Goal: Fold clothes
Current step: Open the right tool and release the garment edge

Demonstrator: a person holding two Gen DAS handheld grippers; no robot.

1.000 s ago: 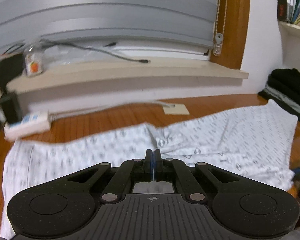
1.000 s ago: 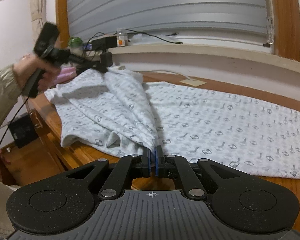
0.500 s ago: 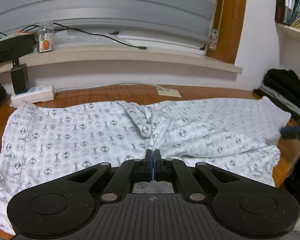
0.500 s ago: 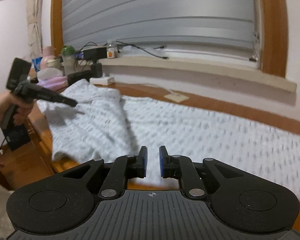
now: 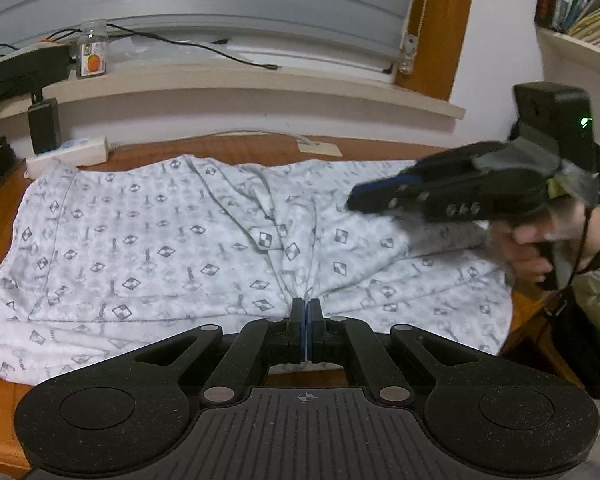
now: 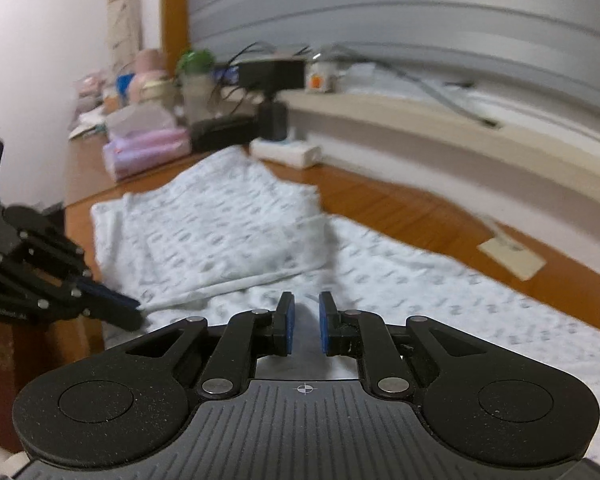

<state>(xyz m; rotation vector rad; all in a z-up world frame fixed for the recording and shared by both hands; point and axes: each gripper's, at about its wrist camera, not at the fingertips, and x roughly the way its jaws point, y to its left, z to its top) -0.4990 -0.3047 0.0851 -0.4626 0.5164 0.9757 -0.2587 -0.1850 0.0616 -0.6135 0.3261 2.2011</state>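
Note:
A white garment [image 5: 140, 240] with a grey diamond print lies spread on the wooden table [image 5: 228, 146], one part folded over the other. My left gripper [image 5: 306, 312] is shut on the garment's near edge, and creases run out from its tips. It shows in the right wrist view as the left gripper [image 6: 112, 308] at the fold's corner. A hand [image 5: 528, 248] holds my right gripper [image 5: 364, 196] above the right half of the garment [image 6: 220, 232]. Seen from its own camera, the right gripper [image 6: 305, 320] stands a little open with nothing between its pads.
A white power strip [image 5: 70, 152] and a black adapter [image 5: 44, 124] sit at the table's back left. A small bottle [image 5: 92, 54] and cables lie on the window sill. A paper card [image 6: 512, 258] lies behind the garment. Pink packs [image 6: 148, 148] and jars crowd the far left corner.
My right gripper let go of the lifted fold, opened slightly and swung left over the garment. The left gripper, still shut on the edge, lowered the fold, which now lies flat.

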